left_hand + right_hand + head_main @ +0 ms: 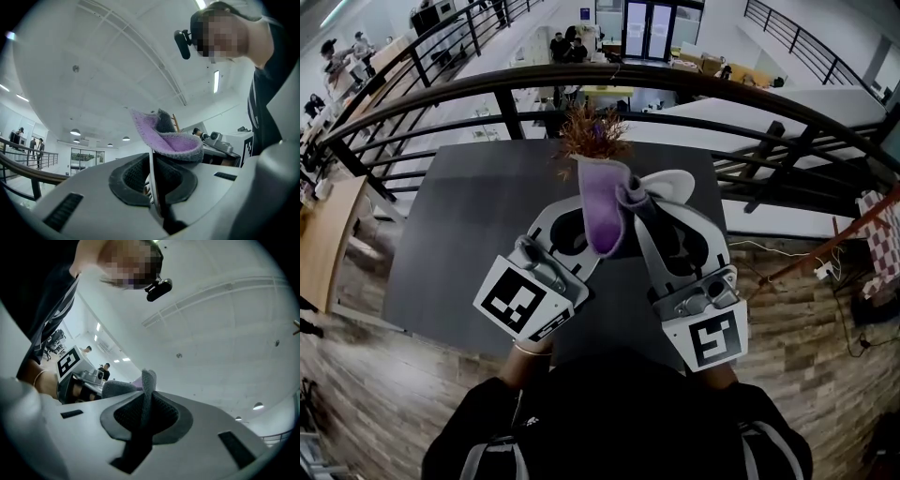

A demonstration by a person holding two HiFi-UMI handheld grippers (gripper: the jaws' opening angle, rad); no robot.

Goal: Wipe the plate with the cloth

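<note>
The plate [152,164] is clamped on edge in the nearly closed left tool [154,182], held up above the desk [469,234]. The cloth [602,216] is draped over its rim and pinched in the right tool [146,411]. Wiping seems to be under way; how much is left cannot be judged.

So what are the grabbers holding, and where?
Left gripper pinches the plate by its rim; right gripper pinches a fold of the cloth draped over it.
</note>
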